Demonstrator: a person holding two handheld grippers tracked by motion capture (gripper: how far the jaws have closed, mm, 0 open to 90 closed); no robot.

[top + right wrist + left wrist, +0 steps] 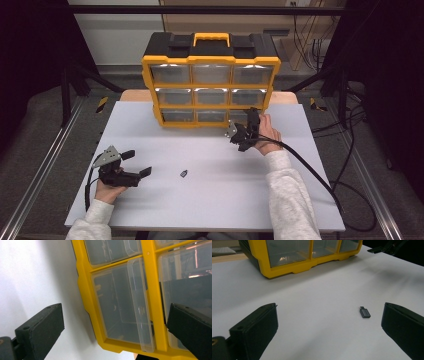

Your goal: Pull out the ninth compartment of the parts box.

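A yellow and black drawer organizer point(211, 80) stands upright at the back of the white table point(200, 200), its clear drawers facing me. A small dark grey adapter point(184, 173) lies on the table in front of it, ahead of my left gripper point(137, 163), which is open and resting low at the front left. In the left gripper view the adapter point(364, 312) lies between the spread jaws, nearer the right one. My right gripper point(245, 127) is open, turned on its side right in front of the organizer's bottom right drawer point(122, 305).
The organizer point(294, 255) has a yellow carry handle point(211, 38) on top. Black frame posts and metal rails flank the table. A black cable point(320, 175) trails from the right gripper off the table's right side.
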